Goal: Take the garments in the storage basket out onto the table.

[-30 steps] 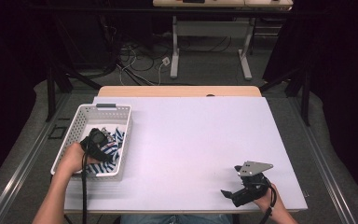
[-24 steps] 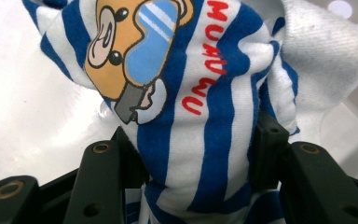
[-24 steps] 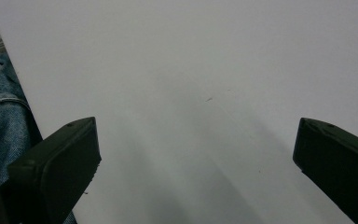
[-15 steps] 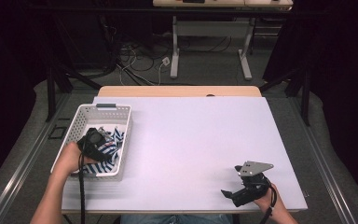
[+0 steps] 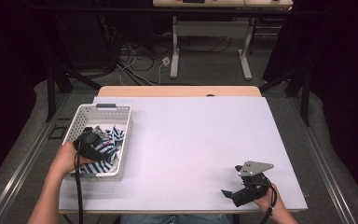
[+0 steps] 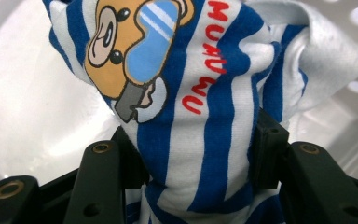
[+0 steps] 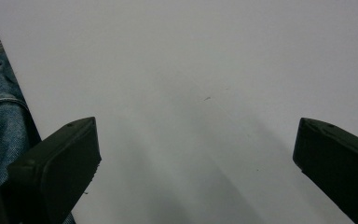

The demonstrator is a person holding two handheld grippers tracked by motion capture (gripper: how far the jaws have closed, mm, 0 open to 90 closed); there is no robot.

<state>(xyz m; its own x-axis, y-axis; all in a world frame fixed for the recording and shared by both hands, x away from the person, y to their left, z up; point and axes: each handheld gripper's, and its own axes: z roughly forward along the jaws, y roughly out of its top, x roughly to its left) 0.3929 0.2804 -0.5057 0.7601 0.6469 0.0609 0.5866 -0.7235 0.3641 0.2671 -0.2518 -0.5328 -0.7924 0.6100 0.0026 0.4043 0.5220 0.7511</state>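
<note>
A blue-and-white striped cloth (image 6: 205, 107) with a cartoon bear print and red letters is bunched between my left gripper's (image 6: 198, 154) jaws, which are shut on it. From above, that left gripper (image 5: 95, 140) sits inside the white perforated basket (image 5: 103, 108) at the table's left, over the rest of the striped cloth (image 5: 109, 149). My right gripper (image 5: 230, 181) rests near the table's front right edge, pointing left. Its jaws (image 7: 198, 149) stand wide apart over bare white table (image 7: 214, 56), with nothing between them.
The white tabletop (image 5: 191, 140) stretches between the basket and the right gripper. The person's jeans (image 7: 0, 126) lie beyond the table's front edge. Desk legs and cables (image 5: 140, 60) are on the floor behind the table.
The left gripper has edged slightly left inside the basket, still holding the cloth. The right gripper has stayed put.
</note>
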